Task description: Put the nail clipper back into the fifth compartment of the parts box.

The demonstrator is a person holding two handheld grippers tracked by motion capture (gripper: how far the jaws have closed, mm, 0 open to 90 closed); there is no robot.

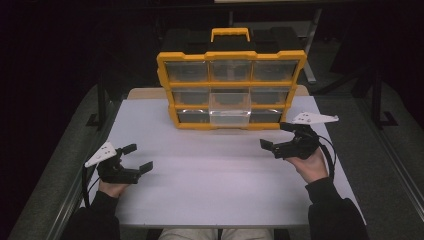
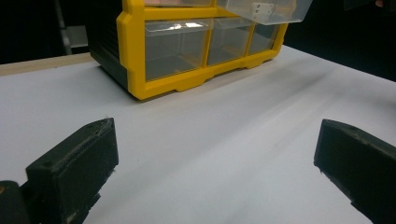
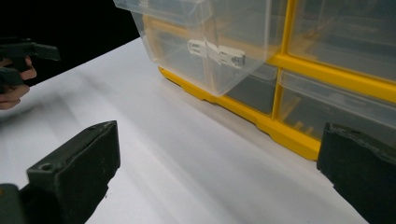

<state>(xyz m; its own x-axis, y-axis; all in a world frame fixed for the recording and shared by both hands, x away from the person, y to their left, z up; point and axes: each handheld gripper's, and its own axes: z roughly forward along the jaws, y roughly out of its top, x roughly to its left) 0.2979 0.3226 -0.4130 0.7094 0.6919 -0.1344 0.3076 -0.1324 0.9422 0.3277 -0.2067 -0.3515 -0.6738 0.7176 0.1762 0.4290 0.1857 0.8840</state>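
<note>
Though dim above, drawer point(image 3: 205, 46) label

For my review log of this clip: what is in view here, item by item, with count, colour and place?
organiser cabinet: one, yellow frame with black body and yellow handle, upright at the far middle of the table.
drawers: nine, clear, in three rows of three.
pulled-out drawer: one of the nine, clear, middle column, sticking out toward the person.
table: one, white top.
left gripper: one, black with grey plate, jaws apart, near left of the table.
right gripper: one, black with grey plate, jaws apart, right of the cabinet.
</note>
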